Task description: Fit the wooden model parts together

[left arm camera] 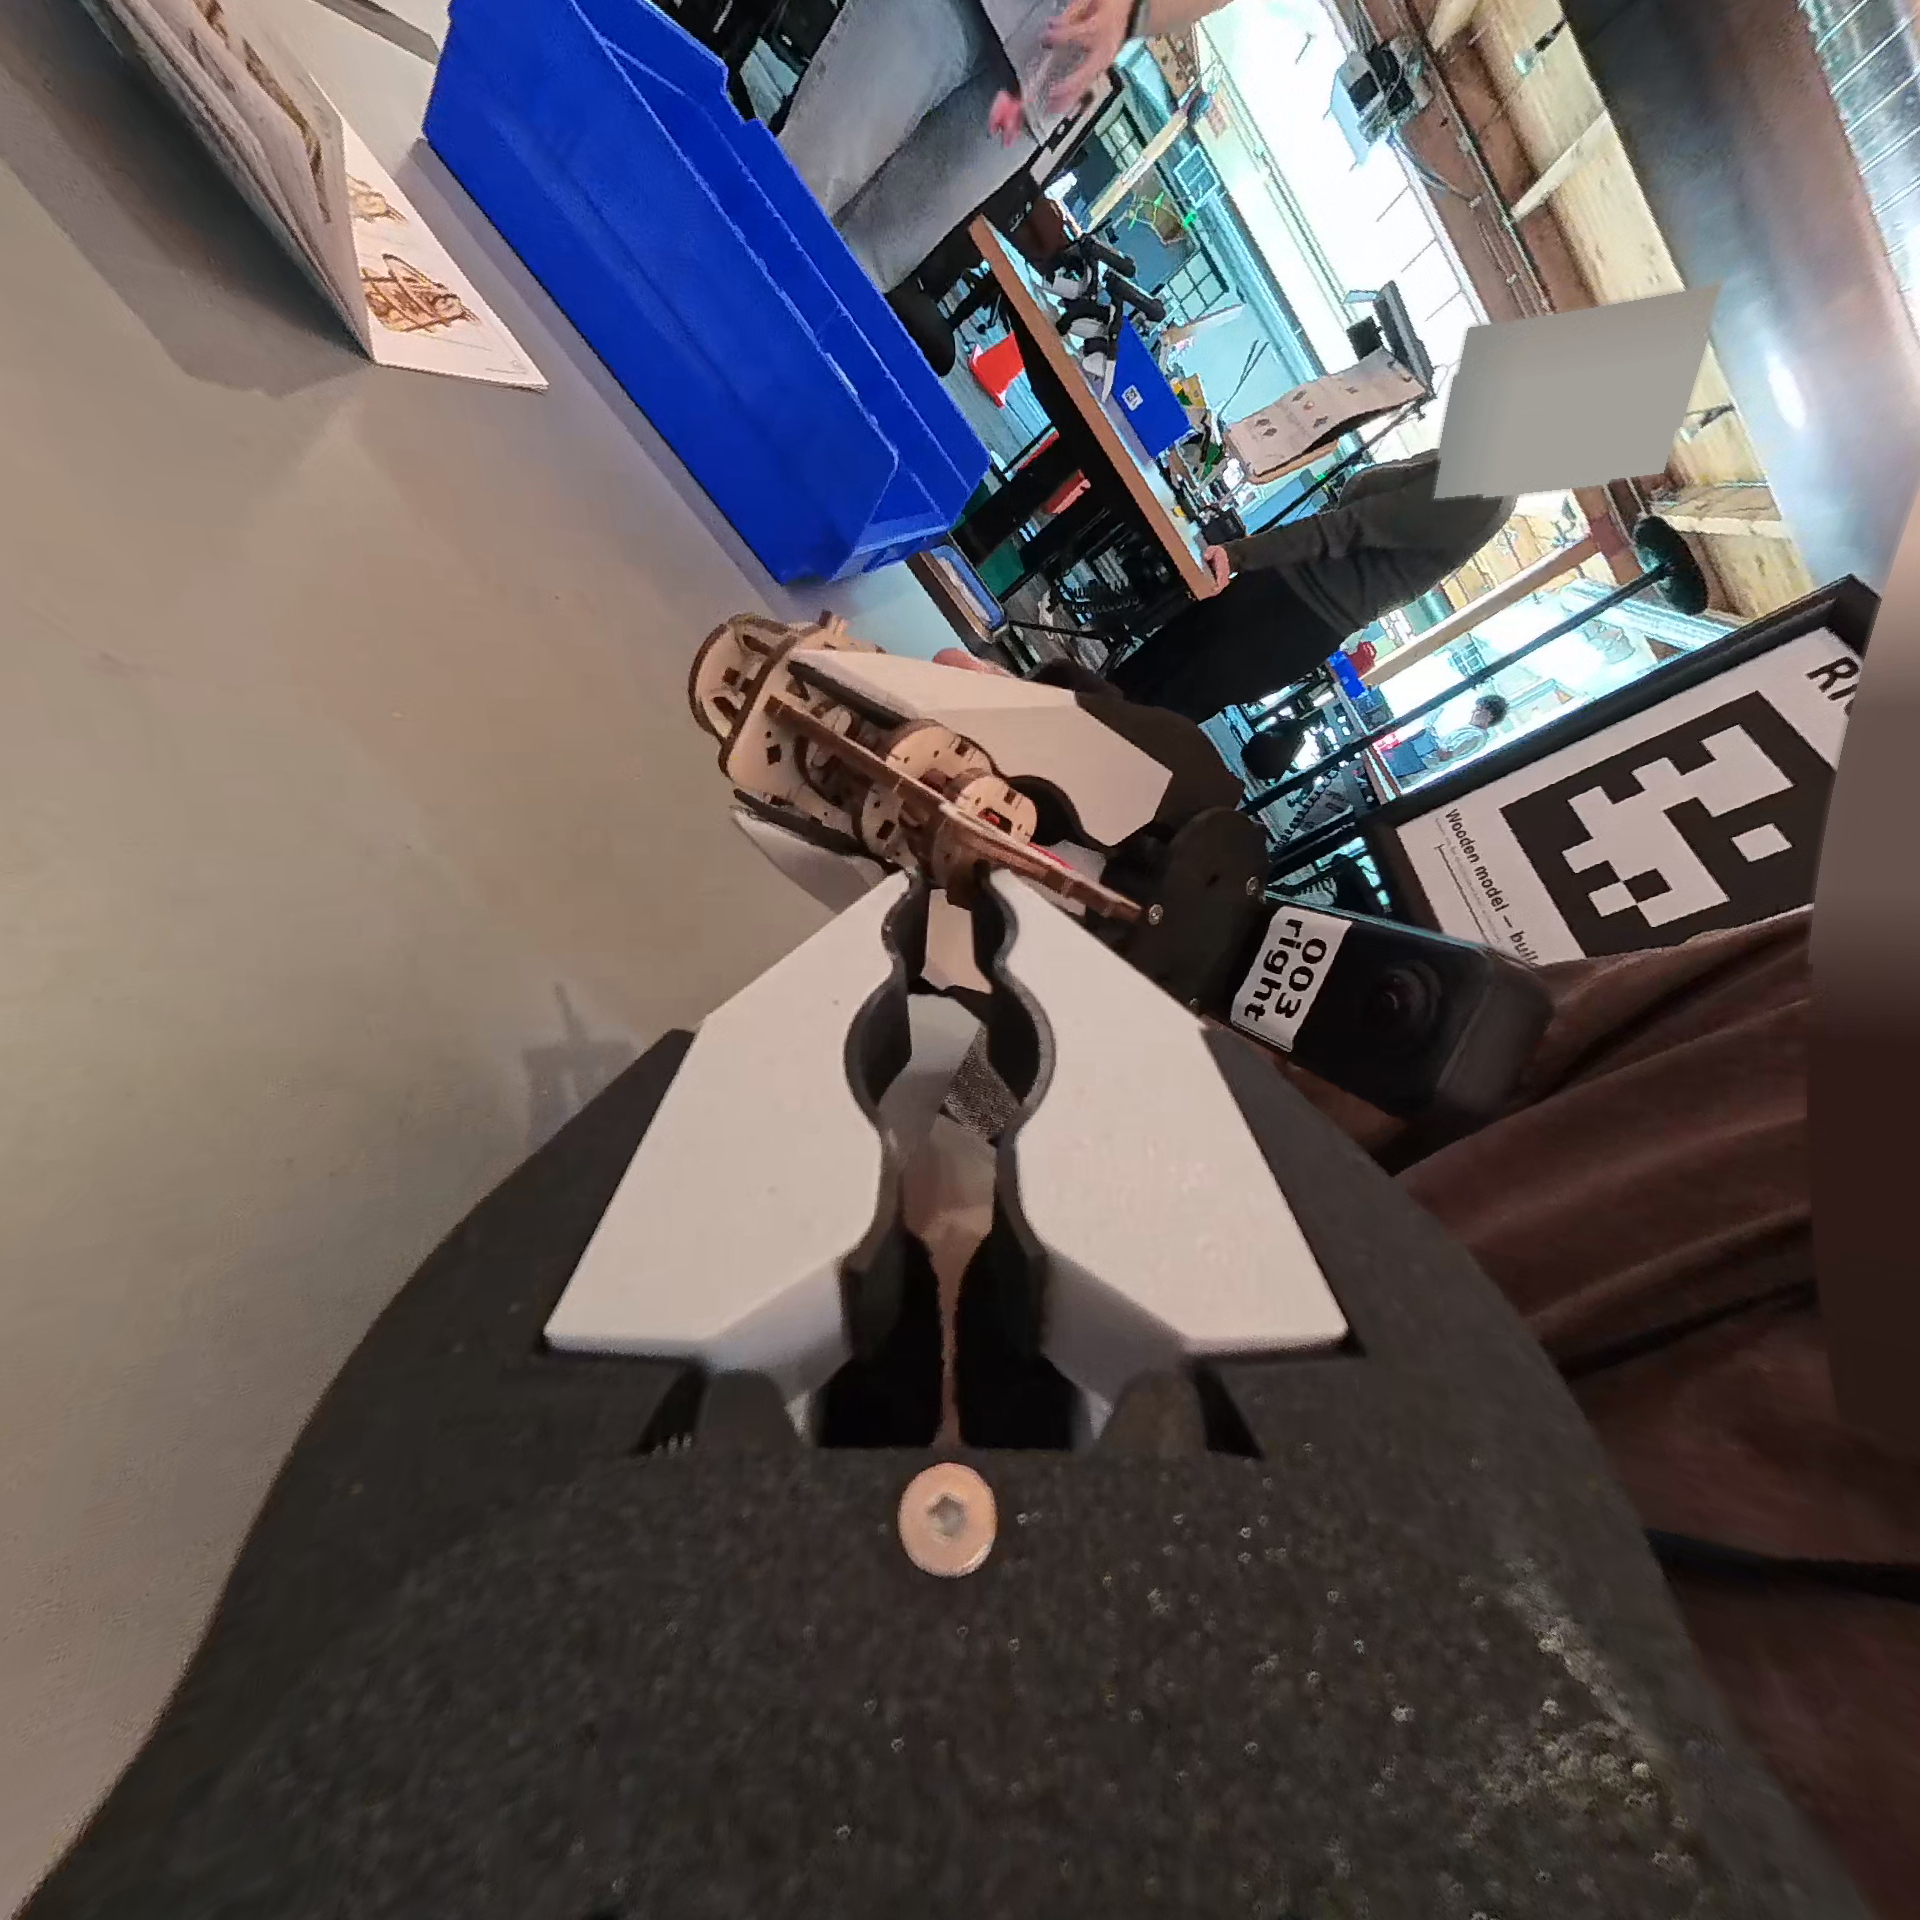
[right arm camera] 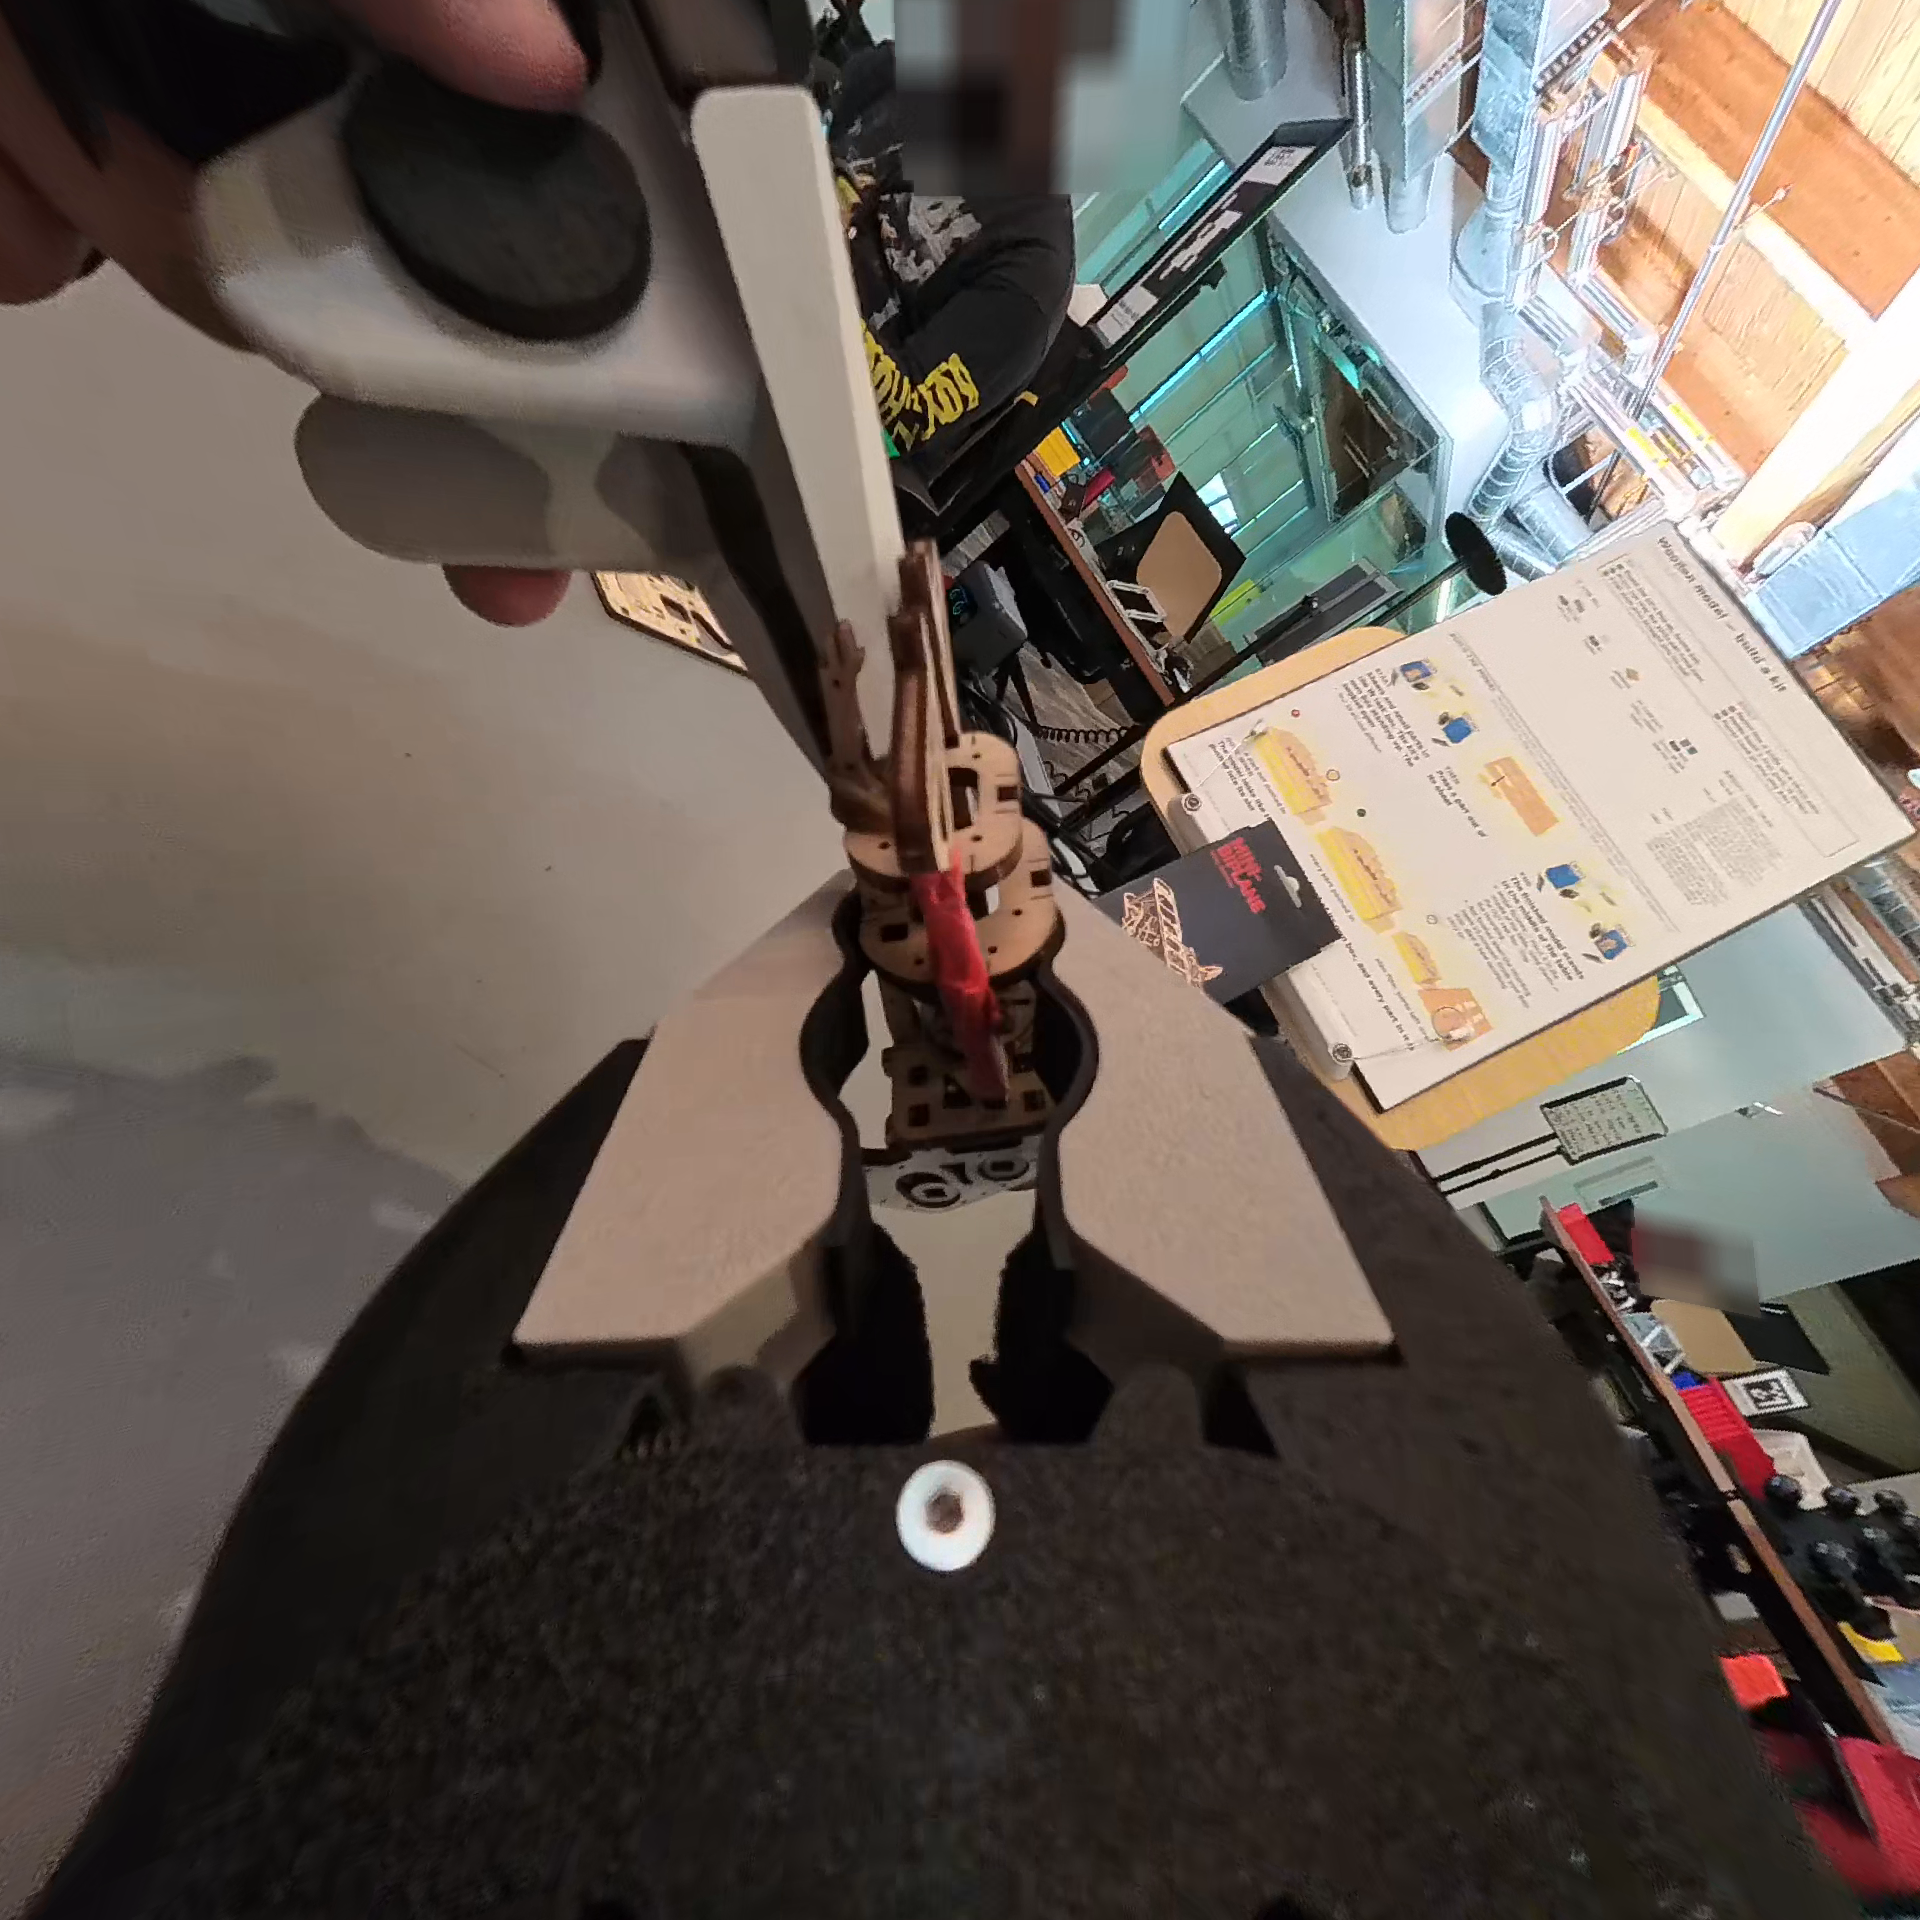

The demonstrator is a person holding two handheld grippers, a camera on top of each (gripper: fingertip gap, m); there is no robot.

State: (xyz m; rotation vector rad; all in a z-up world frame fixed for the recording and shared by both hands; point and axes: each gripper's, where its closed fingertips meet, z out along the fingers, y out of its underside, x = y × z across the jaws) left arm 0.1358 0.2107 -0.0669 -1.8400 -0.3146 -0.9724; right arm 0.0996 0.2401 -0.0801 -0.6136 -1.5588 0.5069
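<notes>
My right gripper (right arm camera: pixel 951 914) is shut on a small wooden model (right arm camera: pixel 977 800) made of stacked round discs, with a red part (right arm camera: pixel 961 966) on it. It holds the model in the air above the grey table (left arm camera: pixel 260 831). My left gripper (left arm camera: pixel 951 888) is shut on a thin dark wooden strip (left arm camera: pixel 1081 899) that lies against the model (left arm camera: pixel 831 758). In the right wrist view the left gripper (right arm camera: pixel 873 644) comes in from the upper left, held by a hand, with the strip (right arm camera: pixel 920 665) at its tips. The right gripper (left arm camera: pixel 790 758) also shows in the left wrist view.
A blue plastic bin (left arm camera: pixel 707 291) and an open instruction booklet (left arm camera: pixel 364 229) lie on the table behind the model. A flat wooden sheet (right arm camera: pixel 665 613) lies on the table. A sign with a black-and-white marker (left arm camera: pixel 1621 831) and an instruction board (right arm camera: pixel 1507 810) stand at the right. People are in the background.
</notes>
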